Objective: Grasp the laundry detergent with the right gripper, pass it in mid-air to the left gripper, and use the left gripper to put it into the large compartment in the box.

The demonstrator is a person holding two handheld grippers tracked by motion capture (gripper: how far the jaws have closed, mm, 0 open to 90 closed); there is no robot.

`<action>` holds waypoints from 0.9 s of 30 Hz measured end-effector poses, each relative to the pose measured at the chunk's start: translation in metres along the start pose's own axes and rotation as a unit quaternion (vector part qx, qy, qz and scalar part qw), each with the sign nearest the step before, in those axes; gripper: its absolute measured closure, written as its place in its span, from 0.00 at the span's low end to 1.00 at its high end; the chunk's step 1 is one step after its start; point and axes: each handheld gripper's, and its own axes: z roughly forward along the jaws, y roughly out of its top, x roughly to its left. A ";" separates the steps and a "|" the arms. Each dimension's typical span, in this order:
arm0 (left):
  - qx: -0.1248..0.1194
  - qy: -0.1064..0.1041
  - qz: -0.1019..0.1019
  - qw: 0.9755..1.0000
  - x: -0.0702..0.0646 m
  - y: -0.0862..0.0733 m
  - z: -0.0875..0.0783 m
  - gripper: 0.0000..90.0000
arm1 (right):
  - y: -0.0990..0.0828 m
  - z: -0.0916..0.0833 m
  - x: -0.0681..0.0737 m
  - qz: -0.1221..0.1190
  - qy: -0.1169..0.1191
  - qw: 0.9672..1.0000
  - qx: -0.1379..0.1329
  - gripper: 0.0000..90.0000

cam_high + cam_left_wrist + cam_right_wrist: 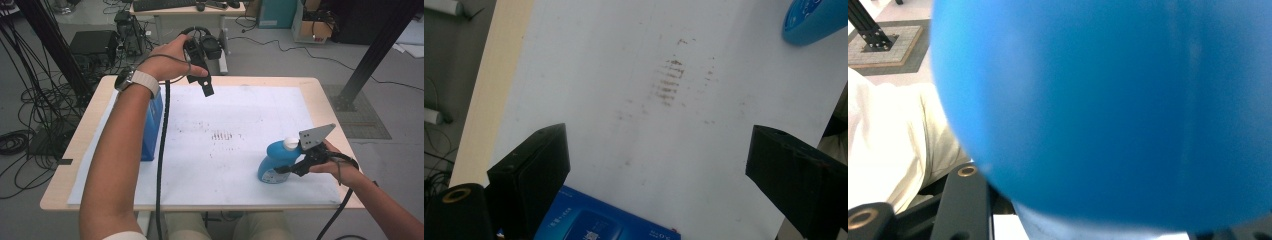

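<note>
On the right side of the table, seen from the high view, a blue bottle with a white cap stands on the white sheet near the front edge, and the right gripper is clamped on its side, jaws closed against the body. Farther back on the left, the left gripper is held up in the air above the sheet's far edge, jaws spread and empty, its cable hanging down beside the forearm. A blue box stands upright at the sheet's left edge, partly behind that forearm. From the left gripper view, the two black jaws stand wide apart with nothing between them, looking down on the smudged sheet; the top of the blue box shows at the bottom edge, and the bottle's base shows in the top right corner, well apart from the box. From the right gripper view, the bottle sits blurred and very close, pressed right up against the jaws, with the person's light trousers to the left.
</note>
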 end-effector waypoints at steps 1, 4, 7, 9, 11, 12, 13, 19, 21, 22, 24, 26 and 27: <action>0.000 0.000 0.000 1.000 0.000 0.000 0.000 0.12 | 0.000 0.000 0.000 0.000 0.000 1.000 0.000 0.48; 0.007 0.000 0.001 1.000 0.000 0.001 -0.001 0.12 | 0.000 0.000 0.000 0.000 0.000 1.000 0.000 0.48; 0.007 0.000 0.002 1.000 0.000 0.001 -0.001 0.12 | 0.000 0.000 0.000 -0.003 0.000 1.000 -0.002 0.48; 0.007 0.000 0.000 1.000 0.000 0.001 -0.001 0.12 | 0.000 0.000 -0.001 -0.003 0.001 1.000 -0.002 0.48; 0.006 -0.001 -0.002 1.000 0.000 0.000 -0.001 0.12 | 0.000 0.000 -0.001 -0.005 0.001 1.000 -0.002 0.48; -0.004 0.000 -0.001 1.000 0.000 0.000 0.000 0.12 | 0.000 0.000 -0.001 -0.005 0.001 1.000 -0.002 0.48; 0.004 0.000 -0.001 1.000 0.000 0.000 -0.001 0.12 | 0.000 0.001 -0.001 -0.004 0.001 1.000 -0.003 0.48; 0.007 0.000 0.001 1.000 0.000 0.001 -0.001 0.12 | 0.000 0.000 -0.001 -0.003 0.003 1.000 -0.002 0.48; 0.010 0.000 -0.002 1.000 0.000 0.001 -0.001 0.12 | 0.000 0.000 -0.001 -0.003 0.003 1.000 -0.001 0.48; 0.010 0.001 -0.002 1.000 0.000 0.001 -0.001 0.12 | 0.000 0.000 0.000 0.001 0.003 1.000 0.001 0.48; 0.011 0.002 -0.002 1.000 -0.001 0.001 -0.002 0.12 | 0.000 0.000 0.000 0.000 0.001 1.000 0.000 0.48; 0.009 0.001 -0.003 1.000 -0.001 0.001 -0.002 0.12 | 0.000 0.000 0.000 0.001 0.003 1.000 0.001 0.48; 0.009 0.001 -0.003 1.000 -0.001 0.001 -0.002 0.12 | 0.000 0.000 0.000 0.001 0.002 1.000 0.001 0.48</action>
